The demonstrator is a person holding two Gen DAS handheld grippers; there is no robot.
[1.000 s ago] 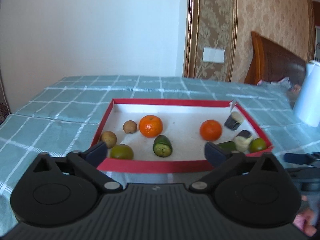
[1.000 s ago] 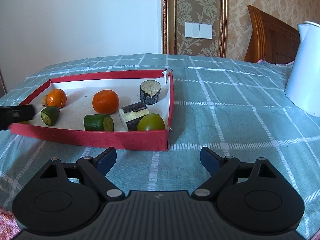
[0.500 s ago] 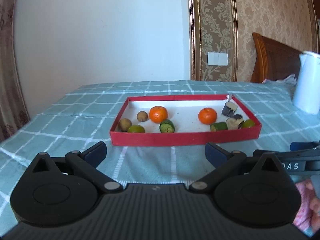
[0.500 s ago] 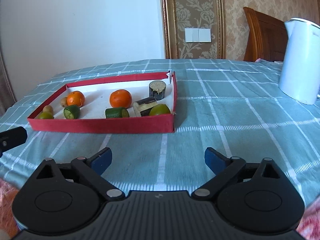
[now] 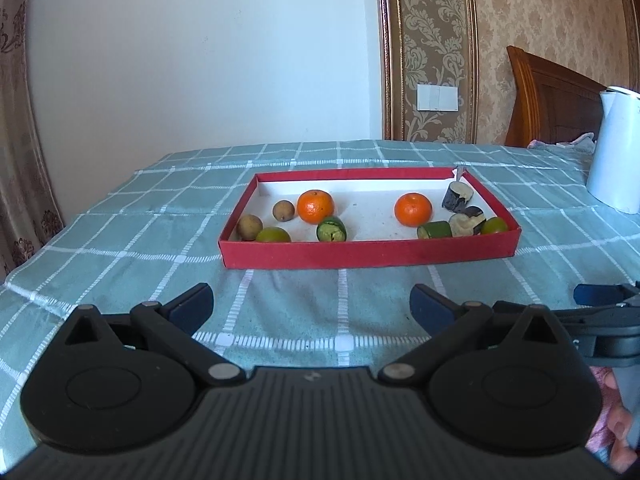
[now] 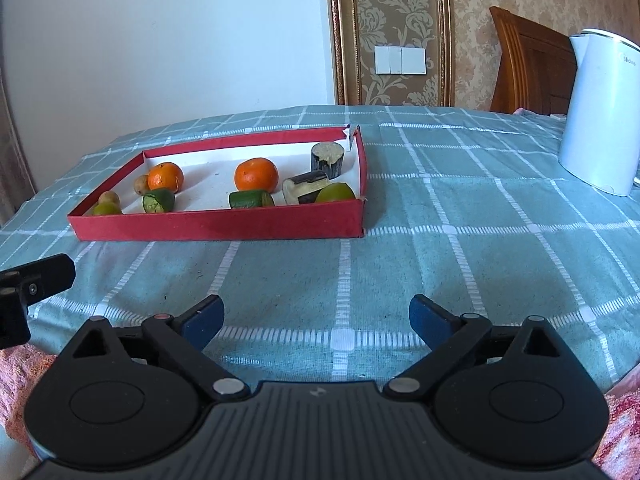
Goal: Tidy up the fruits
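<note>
Left claw (image 5: pixel 311 308) agape, right claw (image 6: pixel 316 320) agape, red tray (image 5: pixel 368 255) ahead

A red tray (image 5: pixel 368 255) with a white floor sits on a desk (image 5: pixel 120 248) covered in teal cloth checked with white lines. In it lie two orange tangerines (image 5: pixel 315 206), green limes (image 5: pixel 273 235), brown longans (image 5: pixel 249 227), and dark-skinned, pale-fleshed eggplant pieces (image 5: pixel 457 197). A white kettle (image 6: pixel 600 112) stands far right, before beige damask wallpaper (image 6: pixel 400 12).
</note>
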